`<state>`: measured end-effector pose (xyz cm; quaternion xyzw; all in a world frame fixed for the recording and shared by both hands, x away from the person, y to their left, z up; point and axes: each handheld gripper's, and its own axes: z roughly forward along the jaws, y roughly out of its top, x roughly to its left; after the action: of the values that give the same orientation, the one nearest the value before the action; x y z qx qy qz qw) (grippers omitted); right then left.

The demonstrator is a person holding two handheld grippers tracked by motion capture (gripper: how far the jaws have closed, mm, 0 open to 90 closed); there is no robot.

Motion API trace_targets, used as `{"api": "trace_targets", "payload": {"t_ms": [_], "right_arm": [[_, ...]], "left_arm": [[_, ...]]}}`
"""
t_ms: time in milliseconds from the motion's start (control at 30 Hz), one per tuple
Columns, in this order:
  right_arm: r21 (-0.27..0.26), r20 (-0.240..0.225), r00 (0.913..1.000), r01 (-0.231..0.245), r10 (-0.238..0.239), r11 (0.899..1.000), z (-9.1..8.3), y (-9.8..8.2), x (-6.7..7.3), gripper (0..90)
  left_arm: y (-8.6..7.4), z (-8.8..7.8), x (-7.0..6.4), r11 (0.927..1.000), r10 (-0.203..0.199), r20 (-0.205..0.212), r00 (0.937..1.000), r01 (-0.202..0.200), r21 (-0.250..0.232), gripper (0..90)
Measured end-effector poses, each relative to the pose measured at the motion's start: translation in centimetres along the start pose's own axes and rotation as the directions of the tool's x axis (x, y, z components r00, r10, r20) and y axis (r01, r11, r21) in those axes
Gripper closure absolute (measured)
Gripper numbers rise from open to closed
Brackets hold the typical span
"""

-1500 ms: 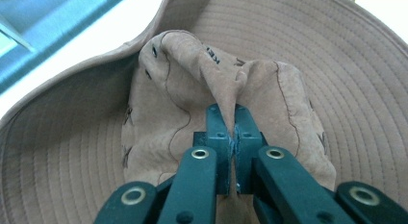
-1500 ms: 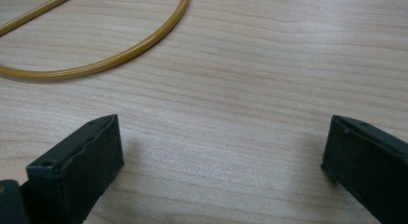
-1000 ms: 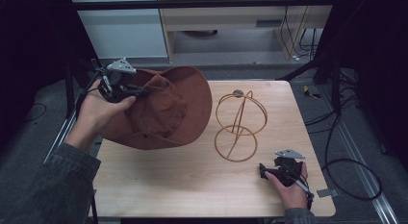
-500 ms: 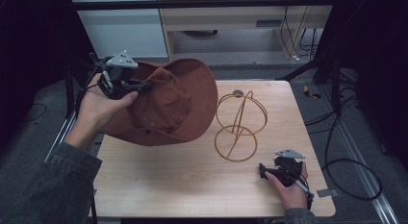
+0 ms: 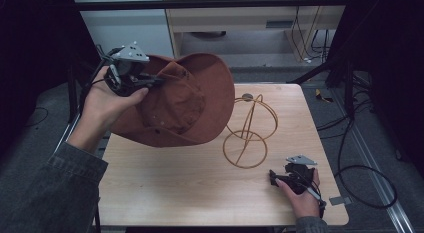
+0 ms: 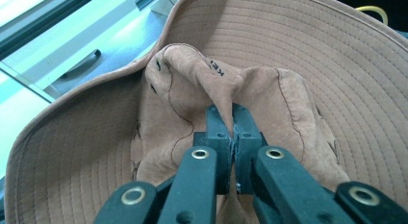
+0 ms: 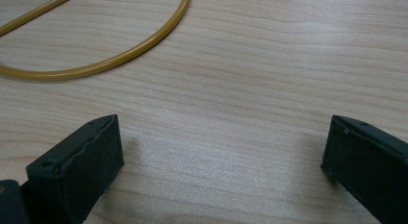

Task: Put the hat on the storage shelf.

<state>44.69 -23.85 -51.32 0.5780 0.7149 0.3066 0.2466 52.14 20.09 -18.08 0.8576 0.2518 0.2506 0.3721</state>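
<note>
Pinched tight on a fold of the crown, the left gripper (image 6: 233, 137) has its two black jaws pressed together with the brown cloth caught between them, low in the middle of the left gripper view. Around that fold the hat (image 6: 298, 70) spreads outward, its stitched brim curving up across the top and right of the frame.

From the high view, the left gripper (image 5: 150, 82) sits in the upper left, held in the person's left hand (image 5: 107, 103), and the hat (image 5: 192, 100) hangs off it, tilted with its crown facing the camera, lifted above the left part of the wooden table (image 5: 200, 193). Just right of the hat's brim, at centre frame, stands a yellow wire hat stand (image 5: 250, 130) on the table.

At lower right, the right gripper (image 5: 274, 179) rests low over the table in the right hand (image 5: 300, 195). Its jaws stand wide apart with bare wood (image 7: 221, 137) between them, and the wire stand's base ring (image 7: 120, 56) curves across the upper left.
</note>
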Motion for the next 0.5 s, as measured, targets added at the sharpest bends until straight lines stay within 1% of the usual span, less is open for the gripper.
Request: {"api": "trace_targets", "payload": {"t_ms": [100, 133, 233, 300, 333, 500], "right_arm": [[0.0, 0.0, 1.0, 0.0, 0.0, 1.0, 0.0, 0.0, 0.0, 0.5], [0.0, 0.0, 1.0, 0.0, 0.0, 1.0, 0.0, 0.0, 0.0, 0.5], [0.0, 0.0, 1.0, 0.001, -0.001, 1.0, 0.0, 0.0, 0.0, 0.5], [0.0, 0.0, 1.0, 0.001, -0.001, 1.0, 0.0, 0.0, 0.0, 0.5], [0.0, 0.0, 1.0, 0.001, -0.001, 1.0, 0.0, 0.0, 0.0, 0.5], [0.0, -0.001, 1.0, 0.004, -0.004, 1.0, 0.0, 0.0, 0.0, 0.5]], "left_arm": [[0.9, 0.4, -0.5, 0.9999, 0.015, 0.007, 0.9999, -0.015, 0.0, 88.2], [0.9, 0.4, -0.5, 0.9999, 0.015, 0.007, 0.9999, -0.015, 0.0, 88.2], [1.7, 0.8, -1.2, 0.9994, 0.033, 0.017, 0.9993, -0.033, -0.007, 88.2], [1.9, 0.9, -1.3, 0.9992, 0.039, 0.019, 0.9991, -0.039, -0.009, 88.2], [2.2, 1.1, -1.6, 0.9987, 0.05, 0.023, 0.9985, -0.049, -0.009, 88.2], [2.8, 1.5, -1.9, 0.9984, 0.056, 0.028, 0.998, -0.056, -0.01, 88.2]]}}
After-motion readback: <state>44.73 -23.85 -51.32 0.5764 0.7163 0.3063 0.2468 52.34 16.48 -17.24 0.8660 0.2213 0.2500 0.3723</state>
